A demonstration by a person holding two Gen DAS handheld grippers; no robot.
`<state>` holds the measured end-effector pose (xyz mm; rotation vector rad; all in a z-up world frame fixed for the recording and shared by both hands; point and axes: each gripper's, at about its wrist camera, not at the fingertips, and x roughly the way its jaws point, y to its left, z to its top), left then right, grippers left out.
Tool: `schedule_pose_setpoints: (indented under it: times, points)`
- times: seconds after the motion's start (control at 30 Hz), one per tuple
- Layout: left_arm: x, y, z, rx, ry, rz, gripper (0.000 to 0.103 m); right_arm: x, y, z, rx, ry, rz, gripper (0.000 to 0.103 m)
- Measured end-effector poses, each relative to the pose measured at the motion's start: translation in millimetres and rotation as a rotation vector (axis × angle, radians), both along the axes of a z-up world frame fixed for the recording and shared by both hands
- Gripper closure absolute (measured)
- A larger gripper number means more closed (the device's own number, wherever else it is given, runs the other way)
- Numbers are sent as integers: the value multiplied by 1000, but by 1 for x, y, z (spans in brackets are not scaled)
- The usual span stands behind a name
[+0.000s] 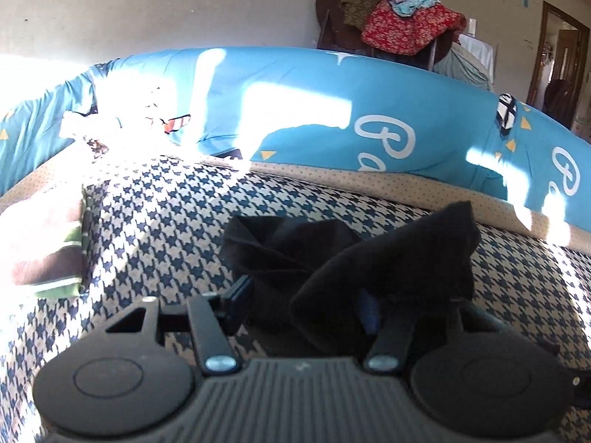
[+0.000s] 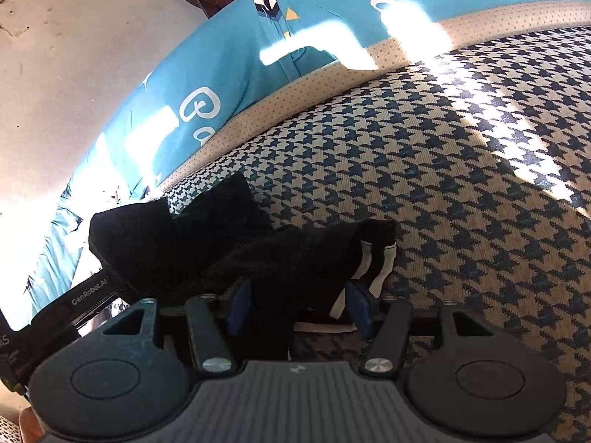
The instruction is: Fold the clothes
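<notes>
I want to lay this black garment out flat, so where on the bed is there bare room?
The houndstooth cover is bare on the far side of the black garment, up to the dotted border. It is also bare between the garment and the folded striped pile. It is crowded along the blue quilt.

The garment (image 2: 229, 247) is black with white stripes at one edge. The cover (image 1: 155, 229) beneath it is navy-and-cream houndstooth, edged in dotted beige. The quilt (image 1: 306, 110) is bright blue with white lettering and yellow triangles. The folded pile (image 1: 48, 254) looks brown and green, though glare washes it out.
</notes>
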<state>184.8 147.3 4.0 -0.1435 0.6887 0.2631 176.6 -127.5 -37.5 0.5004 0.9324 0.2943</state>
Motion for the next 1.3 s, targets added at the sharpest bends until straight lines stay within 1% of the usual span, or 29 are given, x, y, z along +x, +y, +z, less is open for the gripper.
schedule_pose_setpoints:
  times: [0.1, 0.2, 0.33, 0.4, 0.43, 0.5, 0.6, 0.7, 0.73, 0.77, 0.8, 0.83, 0.87, 0.9, 0.97, 1.0, 1.03, 1.07, 1.1, 1.17, 1.2, 1.23, 1.27, 1.3]
  points:
    - [-1, 12, 3, 29, 0, 74, 47, 1, 3, 0, 34, -1, 5, 47]
    - [0, 25, 1, 36, 31, 129, 45, 1, 10, 2, 52, -14, 21, 46]
    - [-2, 38, -2, 39, 64, 165, 42, -3, 18, 5, 57, -33, 40, 43]
    - [-4, 41, -2, 41, 61, 164, 37, -4, 21, 6, 59, -41, 49, 40]
    - [-5, 41, -1, 40, 58, 163, 33, -4, 22, 5, 60, -41, 53, 36]
    - [-8, 43, 1, 31, 51, 157, 29, -5, 25, 3, 65, -31, 56, 35]
    - [-8, 43, 1, 23, 59, 144, 27, -4, 26, 1, 85, -19, 57, 34]
    - [-9, 44, 1, 5, 62, 130, 26, -3, 27, 2, 106, -36, 59, 31]
    - [-9, 44, 1, -2, 59, 124, 25, -3, 29, 1, 98, -38, 57, 28]
    - [-9, 43, 2, -8, 57, 115, 25, -2, 30, 1, 89, -40, 56, 26]
    - [-10, 42, 3, -13, 56, 104, 23, -2, 32, 0, 80, -42, 54, 26]
    - [-10, 41, 3, -17, 53, 94, 17, -1, 34, -3, 68, -38, 52, 26]
    - [-11, 39, 4, -17, 49, 84, 14, 0, 36, -5, 57, -34, 49, 26]
    - [-12, 37, 5, -17, 44, 73, 12, 1, 38, -8, 45, -30, 47, 26]
    - [-12, 33, 7, -11, 37, 52, 12, 3, 41, -13, 35, -24, 50, 27]
    - [-12, 31, 7, -8, 36, 46, 12, 4, 43, -14, 29, -23, 54, 28]
    - [-13, 31, 8, -8, 35, 46, 9, 5, 44, -16, 25, -25, 59, 33]
    - [-13, 31, 8, -9, 34, 46, 8, 4, 45, -17, 21, -32, 63, 41]
    - [-13, 31, 8, -10, 33, 46, 7, 4, 46, -18, 16, -37, 68, 44]
    - [-14, 33, 10, -12, 27, 56, 7, 3, 47, -18, 13, -53, 83, 60]
    - [-15, 34, 11, -13, 22, 61, 7, 2, 49, -18, 13, -62, 92, 65]
    - [-16, 35, 13, -14, 17, 66, 7, 1, 50, -17, 10, -73, 107, 77]
    - [-17, 36, 14, -12, 12, 71, 7, -1, 52, -15, 4, -88, 122, 82]
    - [-18, 37, 16, -11, 6, 75, 6, -3, 54, -12, -7, -104, 132, 84]
